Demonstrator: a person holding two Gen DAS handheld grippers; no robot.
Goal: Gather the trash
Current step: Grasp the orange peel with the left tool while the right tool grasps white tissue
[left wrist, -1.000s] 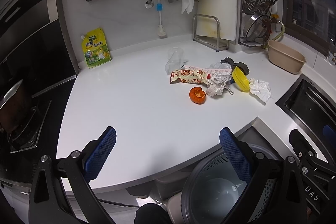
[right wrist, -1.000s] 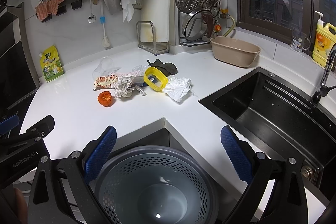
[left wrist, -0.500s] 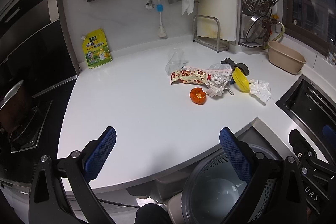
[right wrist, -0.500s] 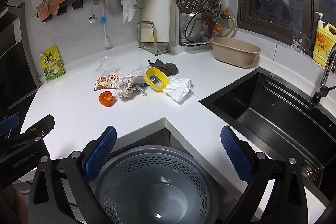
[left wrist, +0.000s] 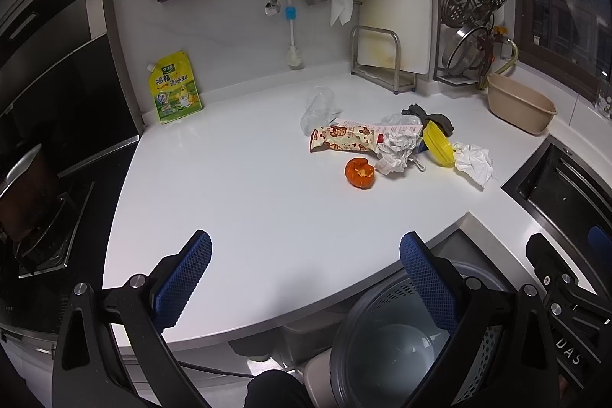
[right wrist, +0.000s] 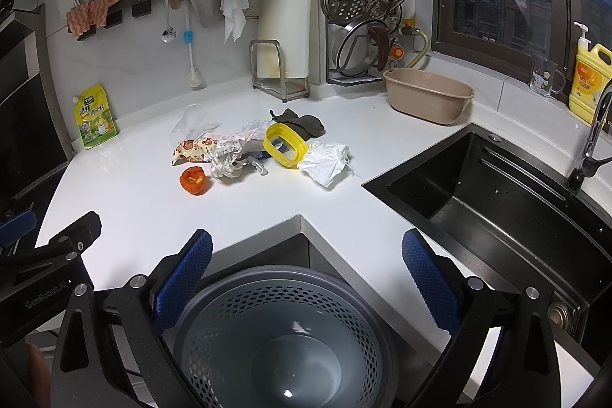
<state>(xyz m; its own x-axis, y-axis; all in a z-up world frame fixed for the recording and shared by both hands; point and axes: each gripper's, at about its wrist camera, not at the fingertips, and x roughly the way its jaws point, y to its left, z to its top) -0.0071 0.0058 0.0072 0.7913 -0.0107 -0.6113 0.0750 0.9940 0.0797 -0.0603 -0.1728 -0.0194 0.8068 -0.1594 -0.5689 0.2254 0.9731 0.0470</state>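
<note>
— What's in front of me?

— The white counter (right wrist: 134,201), with my gray perforated bin (right wrist: 283,331) below its inner corner, right under the right tongs (right wrist: 306,278). Both the right and left tongs (left wrist: 306,278) are spread wide, holding nothing.

— And the trash?

— Well apart, at 12 o'clock of both: snack wrapper (left wrist: 342,139), crumpled paper (right wrist: 325,161), yellow ring (right wrist: 285,144), orange peel (left wrist: 359,172) nearest.

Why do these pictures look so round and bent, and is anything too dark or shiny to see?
Both views are fisheye: straight lines bow and corners go black. Left wrist view: the stove side is very dark. Right wrist view: the countertop shines under the lights, the black sink hides detail; the trash is sharp.
</note>
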